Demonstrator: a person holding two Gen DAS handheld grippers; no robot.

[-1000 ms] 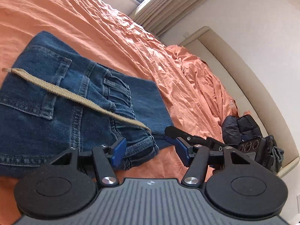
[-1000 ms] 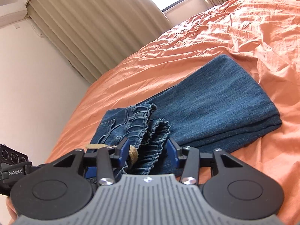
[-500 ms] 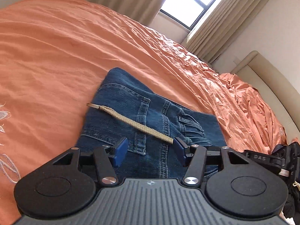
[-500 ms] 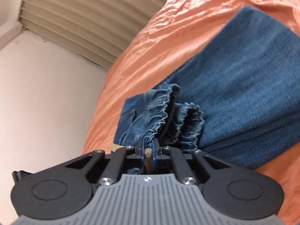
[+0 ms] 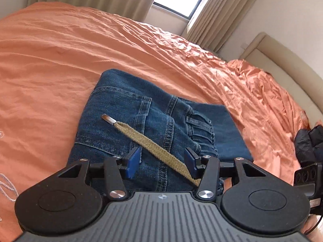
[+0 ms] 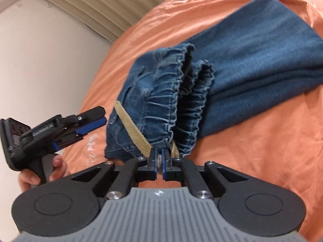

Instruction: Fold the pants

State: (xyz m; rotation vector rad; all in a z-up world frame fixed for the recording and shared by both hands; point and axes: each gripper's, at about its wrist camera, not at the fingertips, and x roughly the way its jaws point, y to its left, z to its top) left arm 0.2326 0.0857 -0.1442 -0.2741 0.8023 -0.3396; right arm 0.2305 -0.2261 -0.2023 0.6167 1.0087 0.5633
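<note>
folded jeans lying on the orange bedsheet, right gripper clamped tight on the tan drawstring down by the stretchy waistband, left gripper hanging over the back pocket, jaws closing, nothing pinched yet, drawstring running between them

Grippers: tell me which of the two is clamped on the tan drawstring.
The right gripper: its blue pads are shut on the tan drawstring at the jeans waistband. The left gripper is closing, its pads not yet pressing the drawstring between them.
</note>
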